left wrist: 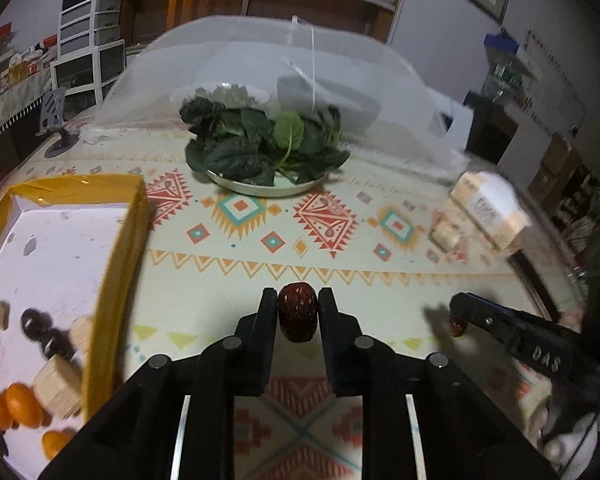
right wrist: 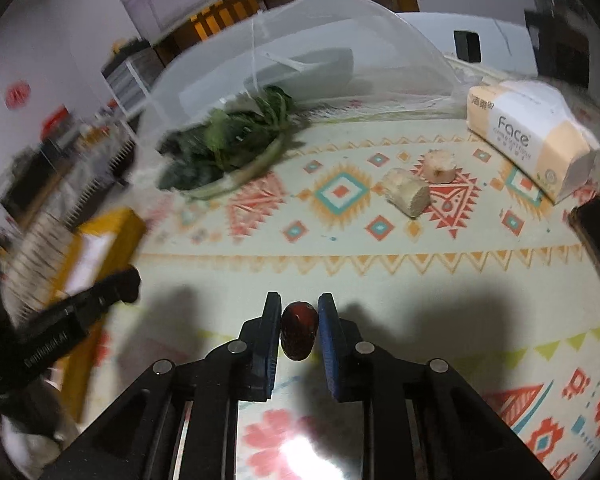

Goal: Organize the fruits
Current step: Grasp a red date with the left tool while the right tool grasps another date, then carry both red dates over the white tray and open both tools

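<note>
We have our left gripper closed on a red date, the wrinkled dark-red fruit pinched between both pads and lifted over the patterned tablecloth near the front edge of the table. Our right gripper is likewise clamped on a second red date, a smoother, glossier one, held above the cloth with its shadow below. From the left wrist view we see the right tool coming in from the right side, its date showing under the tip. At the table's left edge sits the yellow-rimmed box with a white floor; inside it lie small orange kumquats, a few dark dates and pale wooden blocks, all gathered toward the near end. Toward the back of the table a plate of dark leafy greens stands just in front of a white mesh food cover. Near the right edge a pack of Face tissues lies on the cloth, and just in front of it are two wooden cylinders, one lying on its side, the other standing on end, close together but not clearly touching. The left tool shows blurred at the left of the right wrist view, beside the box.
</note>
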Demonstrator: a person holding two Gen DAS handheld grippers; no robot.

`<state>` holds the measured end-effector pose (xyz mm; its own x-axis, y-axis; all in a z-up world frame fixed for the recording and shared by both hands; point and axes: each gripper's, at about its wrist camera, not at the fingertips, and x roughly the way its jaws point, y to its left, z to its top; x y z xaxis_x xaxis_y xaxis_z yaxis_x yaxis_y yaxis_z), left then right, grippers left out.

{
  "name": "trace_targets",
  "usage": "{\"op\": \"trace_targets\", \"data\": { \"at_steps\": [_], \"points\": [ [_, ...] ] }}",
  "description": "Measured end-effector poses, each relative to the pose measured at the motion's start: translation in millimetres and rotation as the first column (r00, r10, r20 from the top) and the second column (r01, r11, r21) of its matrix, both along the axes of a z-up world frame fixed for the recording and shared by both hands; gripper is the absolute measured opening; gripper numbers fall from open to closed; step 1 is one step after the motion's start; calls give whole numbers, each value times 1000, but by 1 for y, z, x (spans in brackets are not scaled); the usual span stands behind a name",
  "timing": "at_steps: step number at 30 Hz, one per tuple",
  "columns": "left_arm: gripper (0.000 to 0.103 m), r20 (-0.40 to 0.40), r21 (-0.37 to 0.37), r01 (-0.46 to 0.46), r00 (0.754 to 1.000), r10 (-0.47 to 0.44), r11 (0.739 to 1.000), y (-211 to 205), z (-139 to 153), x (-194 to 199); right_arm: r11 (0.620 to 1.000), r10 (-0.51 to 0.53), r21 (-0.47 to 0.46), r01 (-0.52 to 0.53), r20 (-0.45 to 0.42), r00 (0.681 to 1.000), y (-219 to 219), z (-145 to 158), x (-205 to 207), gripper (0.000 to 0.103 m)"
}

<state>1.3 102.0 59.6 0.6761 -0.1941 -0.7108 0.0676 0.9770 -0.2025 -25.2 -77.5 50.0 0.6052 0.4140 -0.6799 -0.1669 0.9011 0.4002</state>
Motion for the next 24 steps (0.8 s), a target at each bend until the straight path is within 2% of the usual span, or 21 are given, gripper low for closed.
{"op": "trace_targets", "data": {
  "at_steps": [4,8,15,20,24],
  "points": [
    [20,29,-58,-14,999,16,998,24,17,-28,999,19,39,-19,9,1000,6,17,-14,20],
    [20,45,-110,-57,997,63,992,58,27,-54,998,50,32,-51,33,998,27,31,-29,20],
    [20,66,-117,-189,978,198,975,133,32,-100,983,181,8,-181,59,982,101,49,-49,20],
    [20,49,-116,-265,961,272,957,177,21,-123,961,277,2,-278,53,959,161,50,-54,20],
    [20,26,-116,-296,953,301,948,196,8,-132,935,356,-11,-355,29,934,215,43,-54,20]
  ]
}}
